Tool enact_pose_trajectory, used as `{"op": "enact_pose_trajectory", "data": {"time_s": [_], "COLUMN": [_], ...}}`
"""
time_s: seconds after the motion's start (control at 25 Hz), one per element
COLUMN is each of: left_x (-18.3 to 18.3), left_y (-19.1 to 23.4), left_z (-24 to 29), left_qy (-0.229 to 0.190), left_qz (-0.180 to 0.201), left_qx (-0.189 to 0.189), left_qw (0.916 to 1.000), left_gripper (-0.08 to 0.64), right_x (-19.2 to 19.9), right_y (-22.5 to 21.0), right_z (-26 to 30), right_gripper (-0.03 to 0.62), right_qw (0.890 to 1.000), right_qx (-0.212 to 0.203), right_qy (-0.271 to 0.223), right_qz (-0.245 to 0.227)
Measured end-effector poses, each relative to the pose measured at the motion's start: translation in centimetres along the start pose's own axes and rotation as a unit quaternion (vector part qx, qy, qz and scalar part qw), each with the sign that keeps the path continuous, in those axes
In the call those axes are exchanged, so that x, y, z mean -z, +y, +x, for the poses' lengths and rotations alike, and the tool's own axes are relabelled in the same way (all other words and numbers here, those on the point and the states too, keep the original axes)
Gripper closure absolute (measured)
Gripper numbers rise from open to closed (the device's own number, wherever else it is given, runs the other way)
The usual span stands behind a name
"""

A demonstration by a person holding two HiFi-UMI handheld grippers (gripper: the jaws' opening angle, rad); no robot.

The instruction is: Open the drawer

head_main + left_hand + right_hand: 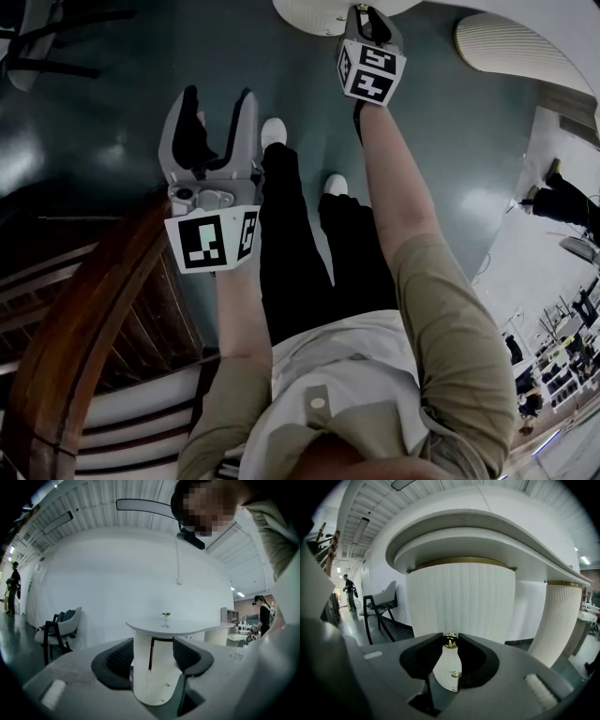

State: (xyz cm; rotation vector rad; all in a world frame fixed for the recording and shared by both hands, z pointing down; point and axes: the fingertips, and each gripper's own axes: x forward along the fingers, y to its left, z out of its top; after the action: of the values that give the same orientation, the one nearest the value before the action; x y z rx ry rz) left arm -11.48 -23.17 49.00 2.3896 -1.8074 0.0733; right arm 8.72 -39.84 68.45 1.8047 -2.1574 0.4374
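A small gold knob [451, 642] sticks out of the white fluted cabinet [461, 599] under the round table top. My right gripper [451, 638] is shut on that knob, its dark pads [435, 645] pinching it from both sides. Two more gold knobs [453, 673] show lower down on the same front. In the head view the right gripper [367, 15] reaches the white cabinet [314, 13] at the top edge, and its jaws are hidden there. My left gripper [220, 117] hangs open over the dark floor, holding nothing. From the left gripper [151, 656] the table [178, 626] stands farther off.
A curved wooden banister [80, 323] with steps runs along the left. A chair [379, 606] stands left of the cabinet. A second fluted column [555, 620] rises on the right. My legs and white shoes [273, 131] are below. Other people stand far off [261, 613].
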Motion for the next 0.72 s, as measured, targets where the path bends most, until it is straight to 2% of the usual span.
{"op": "enact_pose_trajectory", "data": {"time_s": [0.72], "left_x": [0.1], "left_y": [-2.4], "left_z": [-3.8], "left_qy": [0.007], "left_qz": [-0.007], "left_qx": [-0.005], "left_qw": [0.9999], "left_gripper": [0.291], "right_x": [3.1], "right_y": [1.0], "right_z": [-6.3], "right_gripper": [0.488], "right_qw": [1.000], "right_qx": [-0.009], "right_qy": [0.007], "right_qz": [0.003]}}
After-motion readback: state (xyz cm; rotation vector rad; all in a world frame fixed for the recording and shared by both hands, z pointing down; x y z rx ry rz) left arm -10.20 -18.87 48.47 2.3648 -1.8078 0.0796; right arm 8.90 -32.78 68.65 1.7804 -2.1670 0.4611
